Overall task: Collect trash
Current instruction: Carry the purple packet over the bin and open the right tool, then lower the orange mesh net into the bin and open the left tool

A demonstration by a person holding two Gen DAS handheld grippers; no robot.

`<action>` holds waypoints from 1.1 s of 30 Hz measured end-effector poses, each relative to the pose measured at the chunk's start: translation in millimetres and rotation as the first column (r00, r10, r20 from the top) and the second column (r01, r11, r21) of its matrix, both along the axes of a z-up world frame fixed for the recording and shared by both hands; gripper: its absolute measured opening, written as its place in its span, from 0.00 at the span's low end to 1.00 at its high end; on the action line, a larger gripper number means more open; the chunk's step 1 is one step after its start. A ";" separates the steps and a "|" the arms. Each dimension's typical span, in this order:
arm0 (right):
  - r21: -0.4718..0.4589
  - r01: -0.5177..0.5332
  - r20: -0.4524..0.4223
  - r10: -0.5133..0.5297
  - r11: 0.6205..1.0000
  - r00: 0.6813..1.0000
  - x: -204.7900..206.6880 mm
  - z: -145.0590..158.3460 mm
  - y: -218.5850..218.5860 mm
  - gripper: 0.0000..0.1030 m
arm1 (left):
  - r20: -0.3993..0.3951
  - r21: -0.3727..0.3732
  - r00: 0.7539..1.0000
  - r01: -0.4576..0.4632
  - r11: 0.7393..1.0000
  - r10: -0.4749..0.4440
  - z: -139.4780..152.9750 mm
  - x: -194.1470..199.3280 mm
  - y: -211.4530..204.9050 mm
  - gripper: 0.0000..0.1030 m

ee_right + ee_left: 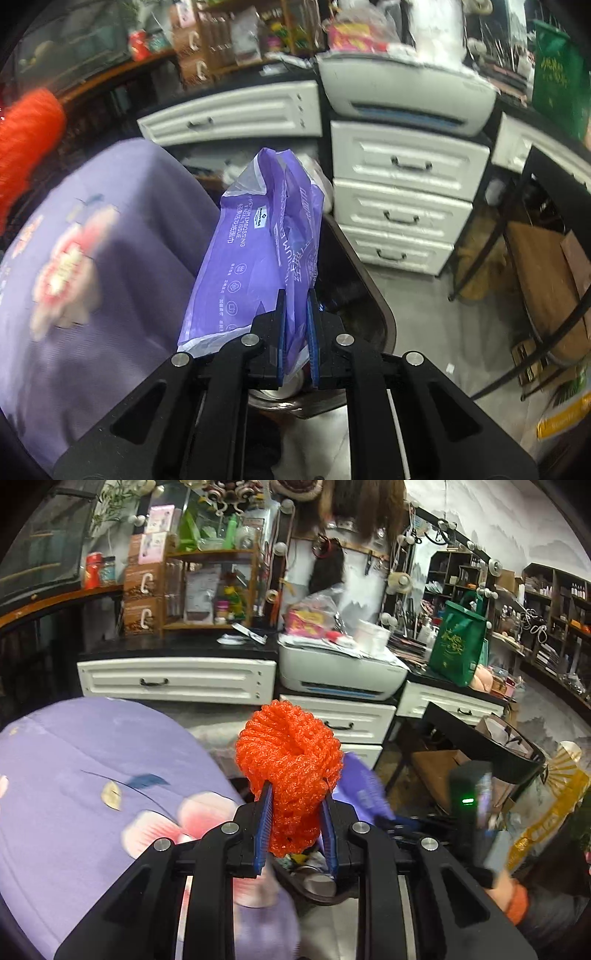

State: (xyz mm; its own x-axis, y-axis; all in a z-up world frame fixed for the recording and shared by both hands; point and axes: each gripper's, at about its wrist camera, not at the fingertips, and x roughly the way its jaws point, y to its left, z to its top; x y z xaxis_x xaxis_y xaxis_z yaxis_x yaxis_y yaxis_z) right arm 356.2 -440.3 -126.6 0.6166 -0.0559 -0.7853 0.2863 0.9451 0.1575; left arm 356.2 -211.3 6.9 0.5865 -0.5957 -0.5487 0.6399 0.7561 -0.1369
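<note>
My left gripper (296,794) is shut on an orange foam net (290,764), bunched into a ball that bulges above the blue pads. My right gripper (296,295) is shut on an empty purple tissue wrapper (251,247), which stands up crumpled in front of its fingers. Below both grippers lies a dark bin (373,295); in the left wrist view I see the bin's rim (317,899) with rubbish inside. The wrapper (364,794) shows blurred to the right of the net in the left wrist view, and the net (26,136) shows at the far left edge of the right wrist view.
A bed with a purple flowered cover (74,794) fills the left. Behind stand white drawers (177,679), a white printer (340,672) and a green bag (458,642) on a black counter. A black frame table (524,229) and cardboard (546,280) stand to the right.
</note>
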 end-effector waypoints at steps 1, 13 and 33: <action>0.005 0.006 -0.020 -0.006 1.000 1.000 1.8 -9.9 -1.2 0.10 | -0.005 0.006 1.000 0.002 1.000 -0.002 -4.6 -2.5 -6.3 0.23; 0.040 0.083 -0.122 -0.078 0.996 0.990 1.4 -69.3 -16.3 0.28 | -0.102 0.065 0.994 0.049 0.997 -0.043 -53.9 -14.0 -51.5 0.23; -0.033 0.174 0.029 -0.173 0.984 0.984 -72.7 0.1 -52.2 0.45 | -0.212 0.224 0.977 0.066 0.972 -0.017 -130.4 -0.8 -111.2 0.23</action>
